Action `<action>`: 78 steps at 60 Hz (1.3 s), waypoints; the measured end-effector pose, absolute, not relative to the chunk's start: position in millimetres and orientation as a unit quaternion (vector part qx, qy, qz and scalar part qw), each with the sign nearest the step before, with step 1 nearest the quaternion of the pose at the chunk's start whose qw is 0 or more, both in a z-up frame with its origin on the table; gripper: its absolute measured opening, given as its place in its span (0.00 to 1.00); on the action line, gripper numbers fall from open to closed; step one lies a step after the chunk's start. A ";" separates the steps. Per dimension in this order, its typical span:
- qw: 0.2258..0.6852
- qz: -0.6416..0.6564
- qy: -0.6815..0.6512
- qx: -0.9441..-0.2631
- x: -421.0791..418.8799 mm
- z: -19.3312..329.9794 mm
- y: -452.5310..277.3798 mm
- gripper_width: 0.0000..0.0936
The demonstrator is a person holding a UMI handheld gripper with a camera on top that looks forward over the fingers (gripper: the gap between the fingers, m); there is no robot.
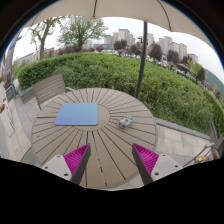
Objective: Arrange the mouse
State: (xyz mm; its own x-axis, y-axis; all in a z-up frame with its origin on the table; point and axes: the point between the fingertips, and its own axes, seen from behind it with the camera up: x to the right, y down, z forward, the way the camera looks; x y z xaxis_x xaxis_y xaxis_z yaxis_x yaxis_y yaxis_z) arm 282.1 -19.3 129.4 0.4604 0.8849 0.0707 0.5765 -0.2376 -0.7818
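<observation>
Gripper: the gripper (111, 160) hangs over the near edge of the bench, spread wide, with only bare slats between its magenta pads (76, 158).
Mouse: the mouse (125, 122), small and grey, lies on the right half of the bench, beyond the fingers and clear of them.
Mat: a blue mouse mat (77, 114) lies flat near the middle, left of the mouse and apart from it.
Bench: a round bench (100, 140) of wooden slats.
Surroundings: a green hedge (120, 72) behind, an umbrella pole (143, 60) past the far edge, a chair (48, 90) at the left edge.
</observation>
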 end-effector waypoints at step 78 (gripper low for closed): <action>0.366 0.264 -0.476 -0.755 72.1 -13.7 150.2 0.91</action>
State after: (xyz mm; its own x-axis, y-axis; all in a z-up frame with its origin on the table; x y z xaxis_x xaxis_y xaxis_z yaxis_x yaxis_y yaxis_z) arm 72.1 150.2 -13.7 0.4079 0.9116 -0.0509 0.5243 -0.2795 -0.8044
